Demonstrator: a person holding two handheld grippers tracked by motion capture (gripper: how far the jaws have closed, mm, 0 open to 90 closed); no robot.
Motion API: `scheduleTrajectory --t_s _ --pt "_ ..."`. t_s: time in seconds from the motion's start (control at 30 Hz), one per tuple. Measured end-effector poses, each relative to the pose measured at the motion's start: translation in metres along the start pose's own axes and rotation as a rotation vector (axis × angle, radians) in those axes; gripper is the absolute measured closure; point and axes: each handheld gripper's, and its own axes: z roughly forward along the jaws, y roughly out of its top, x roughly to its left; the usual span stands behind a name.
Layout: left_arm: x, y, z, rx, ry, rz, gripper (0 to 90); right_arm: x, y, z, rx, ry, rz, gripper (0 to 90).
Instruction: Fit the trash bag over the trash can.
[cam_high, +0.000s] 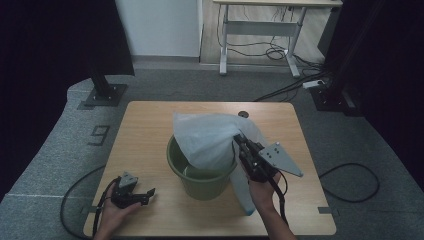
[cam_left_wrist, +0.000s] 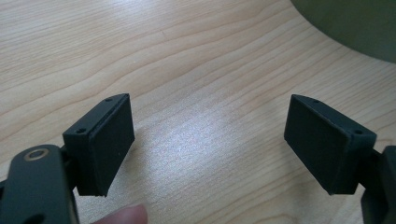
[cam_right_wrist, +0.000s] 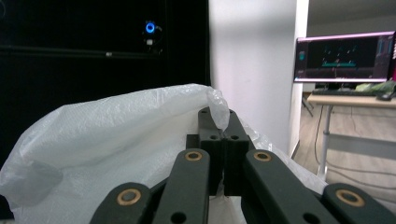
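A white plastic bag (cam_high: 210, 140) hangs over a green bucket (cam_high: 202, 180) in the middle of the wooden table (cam_high: 150, 130); part of it trails down the bucket's right side. My right gripper (cam_high: 239, 140) is shut on the bag's edge above the bucket's right rim. In the right gripper view the jaws are pressed together with the bag (cam_right_wrist: 116, 140) pinched at their tips (cam_right_wrist: 223, 123). My left gripper (cam_high: 148, 194) rests low near the table's front left, held in a hand, open and empty. Its pads (cam_left_wrist: 109, 140) stand wide apart over bare wood, with the bucket's wall (cam_left_wrist: 355, 23) at the upper right.
A black stand base (cam_high: 104, 94) sits on the floor beyond the table's far left corner. A desk (cam_high: 265, 20) with cables stands at the back. A cable (cam_high: 350, 182) loops on the floor to the right. A monitor (cam_right_wrist: 345, 58) glows in the right gripper view.
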Motion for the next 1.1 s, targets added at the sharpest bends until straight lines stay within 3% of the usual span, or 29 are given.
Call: scheduleTrajectory --t_s 0.27,0.6,0.77,0.93,1.1 --pt "0.0 0.0 -0.001 -0.002 0.005 0.003 16.0 0.002 -0.025 -0.011 0.054 0.016 0.012 88.8" --pt "-0.003 0.006 -0.01 -0.05 0.003 -0.008 16.7 0.002 -0.049 -0.024 0.101 0.019 0.015 88.8" --pt "-0.005 0.011 -0.018 -0.092 -0.012 -0.023 17.0 0.006 -0.051 -0.042 0.084 0.027 0.018 88.8" --pt "-0.007 0.011 -0.019 -0.094 0.001 -0.026 17.8 0.006 -0.049 -0.056 0.068 0.019 -0.012 88.7" --pt "-0.009 0.017 -0.029 -0.133 0.004 -0.036 18.5 0.002 -0.049 -0.053 0.087 0.017 -0.019 88.6"
